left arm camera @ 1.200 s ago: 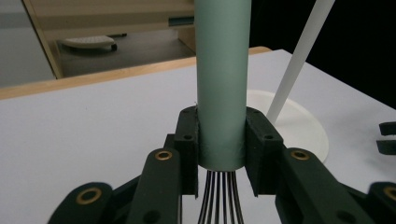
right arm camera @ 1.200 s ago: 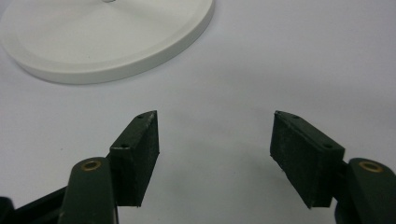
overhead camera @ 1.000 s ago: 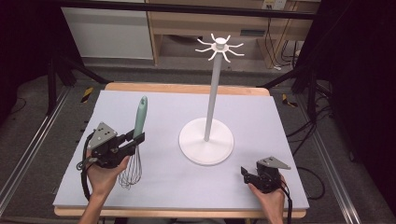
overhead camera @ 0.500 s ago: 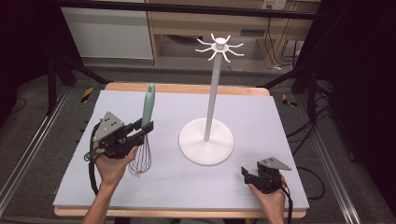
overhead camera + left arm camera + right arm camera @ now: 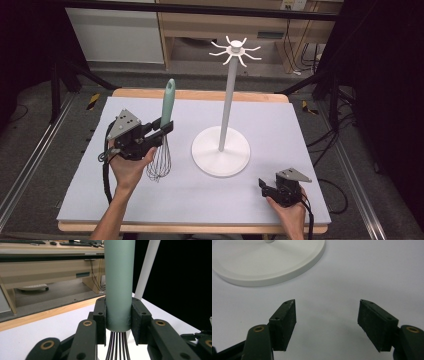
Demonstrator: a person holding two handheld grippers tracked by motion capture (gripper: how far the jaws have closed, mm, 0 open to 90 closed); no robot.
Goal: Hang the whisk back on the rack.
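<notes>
While left fingers clamp it, whisk stands upright, wires down.

We see a wooden table with its top covered by a pale grey mat — only a strip of wood shows along the far and near edges. Directly on the mat stands a white rack: a round flat base right of centre, an upright pole rising from it, curved hooks at its top — the base's rim also shows in the right gripper view.
</notes>
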